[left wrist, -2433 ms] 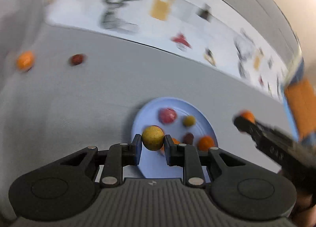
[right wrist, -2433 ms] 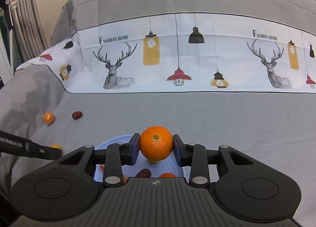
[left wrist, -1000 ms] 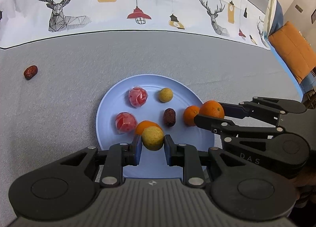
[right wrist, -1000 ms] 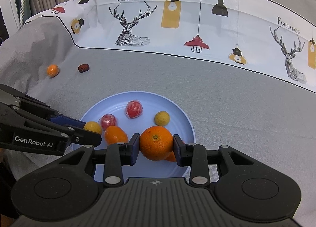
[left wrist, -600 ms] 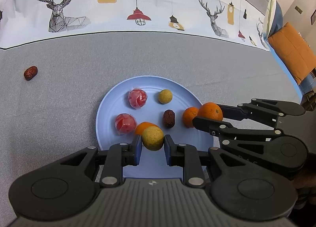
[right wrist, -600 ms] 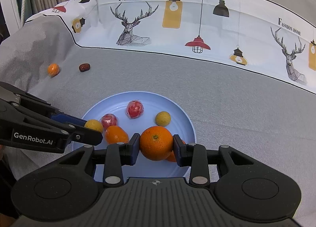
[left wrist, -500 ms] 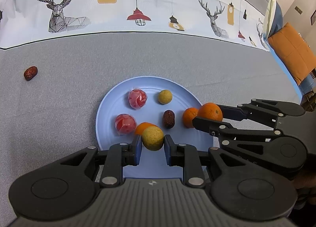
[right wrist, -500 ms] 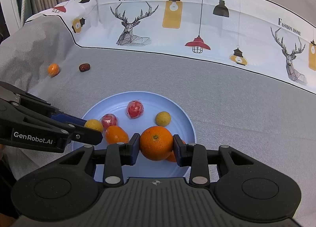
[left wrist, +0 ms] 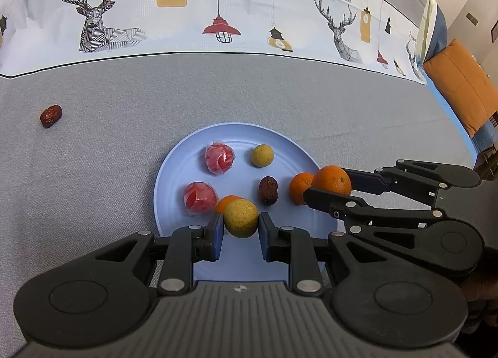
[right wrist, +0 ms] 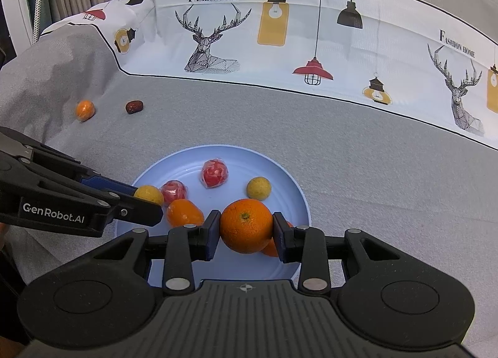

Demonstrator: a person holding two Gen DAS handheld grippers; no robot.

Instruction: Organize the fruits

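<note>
A light blue plate lies on the grey cloth. On it are two red wrapped fruits, a small yellow fruit, a dark date and two small oranges. My left gripper is shut on a yellow fruit low over the plate's near side. My right gripper is shut on a large orange over the plate's right side; it also shows in the left wrist view.
A loose date and a small orange lie on the grey cloth at the far left. A white band printed with deer and lamps runs along the back. An orange cushion is at the far right.
Both grippers came down over the plate with their fruits and have held nearly still for the last second. Both stay shut.
</note>
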